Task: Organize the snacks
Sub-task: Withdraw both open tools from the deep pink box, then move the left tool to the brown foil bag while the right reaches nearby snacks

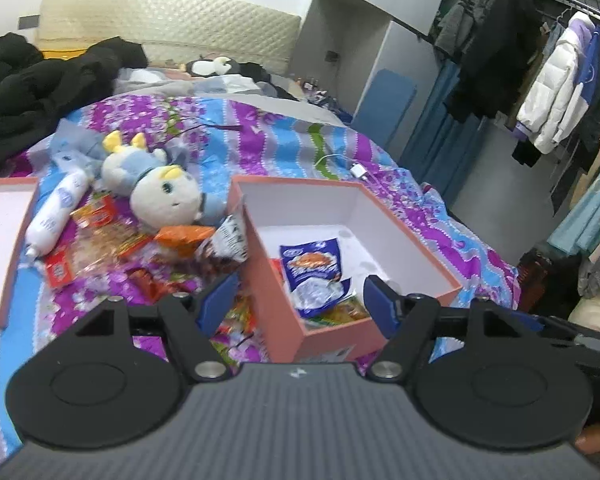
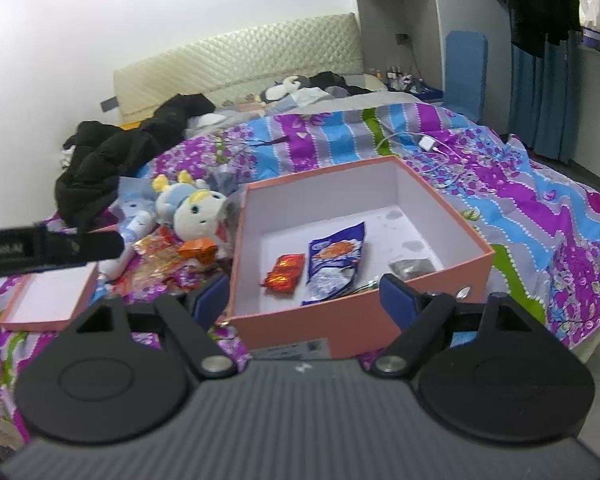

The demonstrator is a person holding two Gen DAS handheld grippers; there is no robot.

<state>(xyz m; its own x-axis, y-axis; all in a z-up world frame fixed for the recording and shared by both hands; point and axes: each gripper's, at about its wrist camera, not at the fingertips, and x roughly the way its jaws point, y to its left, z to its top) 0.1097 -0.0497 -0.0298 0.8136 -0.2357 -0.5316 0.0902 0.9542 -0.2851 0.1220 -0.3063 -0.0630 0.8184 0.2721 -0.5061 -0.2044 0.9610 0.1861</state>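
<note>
On the floral quilt, the pink box (image 2: pixel 364 320) holds a blue snack bag (image 2: pixel 334 264) and an orange packet (image 2: pixel 285 272); loose snacks (image 1: pixel 112 248) remain beside it. Left gripper (image 1: pixel 296 304) and right gripper (image 2: pixel 296 296) gape empty. Crinkly wrappers could slip from the pads, or the plush toy (image 1: pixel 160 188) be snagged.

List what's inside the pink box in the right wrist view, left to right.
Inside the pink box: orange-red snack packet → blue and white snack bag → dark grey packet by the right wall.

Bright, even room light — soft blur, fisheye-bent edges.
</note>
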